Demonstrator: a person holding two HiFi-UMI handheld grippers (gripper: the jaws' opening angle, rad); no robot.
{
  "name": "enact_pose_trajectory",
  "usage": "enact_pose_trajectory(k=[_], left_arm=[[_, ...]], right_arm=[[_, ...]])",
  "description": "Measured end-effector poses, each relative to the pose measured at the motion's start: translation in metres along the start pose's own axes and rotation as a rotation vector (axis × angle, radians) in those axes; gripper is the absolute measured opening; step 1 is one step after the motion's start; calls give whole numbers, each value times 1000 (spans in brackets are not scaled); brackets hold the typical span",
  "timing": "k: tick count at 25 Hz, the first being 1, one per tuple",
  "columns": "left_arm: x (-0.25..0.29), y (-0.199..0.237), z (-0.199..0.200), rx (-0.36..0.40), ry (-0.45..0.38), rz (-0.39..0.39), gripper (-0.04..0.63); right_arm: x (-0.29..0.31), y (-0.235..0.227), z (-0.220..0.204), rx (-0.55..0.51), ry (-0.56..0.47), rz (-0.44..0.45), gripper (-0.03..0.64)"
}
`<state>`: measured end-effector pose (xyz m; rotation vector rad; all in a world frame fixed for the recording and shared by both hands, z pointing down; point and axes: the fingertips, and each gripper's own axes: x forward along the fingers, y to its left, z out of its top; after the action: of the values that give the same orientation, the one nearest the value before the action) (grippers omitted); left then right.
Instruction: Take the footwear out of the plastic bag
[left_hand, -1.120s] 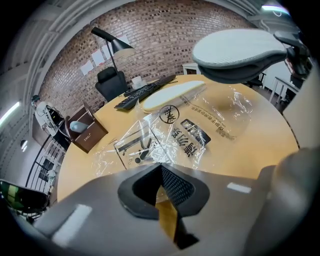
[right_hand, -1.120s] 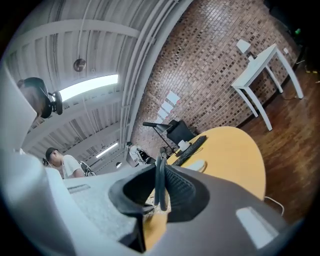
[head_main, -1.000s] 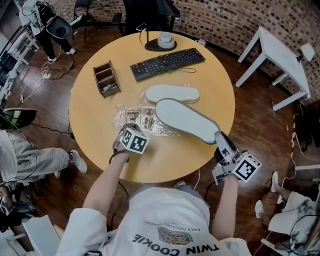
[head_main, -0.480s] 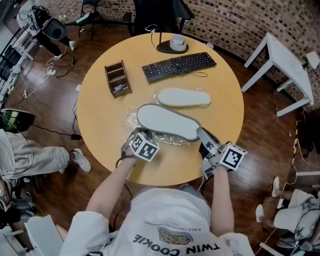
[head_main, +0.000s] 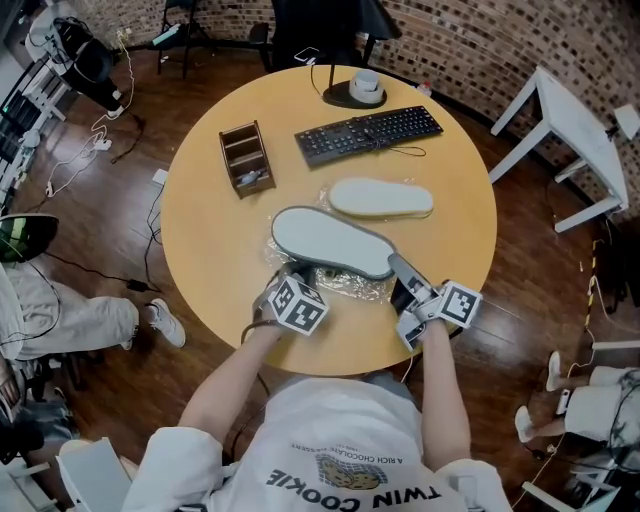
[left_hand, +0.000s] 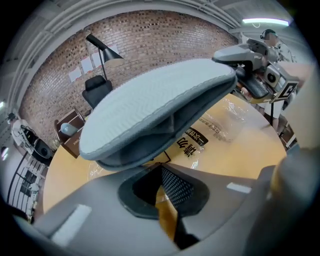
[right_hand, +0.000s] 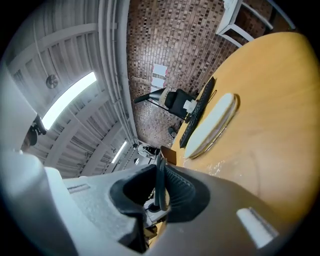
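Note:
A pale grey slipper (head_main: 333, 241) hangs sole up just over the crumpled clear plastic bag (head_main: 345, 285) on the round wooden table (head_main: 210, 250). My right gripper (head_main: 394, 263) is shut on that slipper's near end; the left gripper view shows the slipper (left_hand: 155, 102) with the right gripper (left_hand: 239, 52) clamped on its rim. My left gripper (head_main: 291, 273) points down at the bag's near edge under the slipper. Its jaws are closed on the thin film (left_hand: 165, 192). A second slipper (head_main: 381, 198) lies sole up behind the bag; it also shows in the right gripper view as the far slipper (right_hand: 211, 125).
A black keyboard (head_main: 368, 134) and a lamp base (head_main: 356, 90) sit at the far edge. A brown wooden organiser (head_main: 246, 159) stands at the far left. A white table (head_main: 570, 120) stands off to the right on the floor. The near table edge runs just under both grippers.
My right gripper has carried the held slipper leftward and lower, from beyond the bag's right side to above the bag. The left gripper has stayed at the bag's near edge.

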<state>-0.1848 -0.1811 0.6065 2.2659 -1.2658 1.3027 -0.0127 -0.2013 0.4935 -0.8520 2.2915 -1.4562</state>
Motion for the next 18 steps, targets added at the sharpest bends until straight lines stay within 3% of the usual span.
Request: enact_pose_trajectory(k=[11,15,18], left_arm=[[-17,-5,10,-20,-81,-27,6],[-21,-8,13,-30,-99,-35,6],[-25,-10,18,-40,-117,-36,6]], right_arm=[[10,-15,-17,-69,66,-70,61],[0,-41,-27,-62,85,-227,65],[-5,-53,-30,-159,123,-333,71]])
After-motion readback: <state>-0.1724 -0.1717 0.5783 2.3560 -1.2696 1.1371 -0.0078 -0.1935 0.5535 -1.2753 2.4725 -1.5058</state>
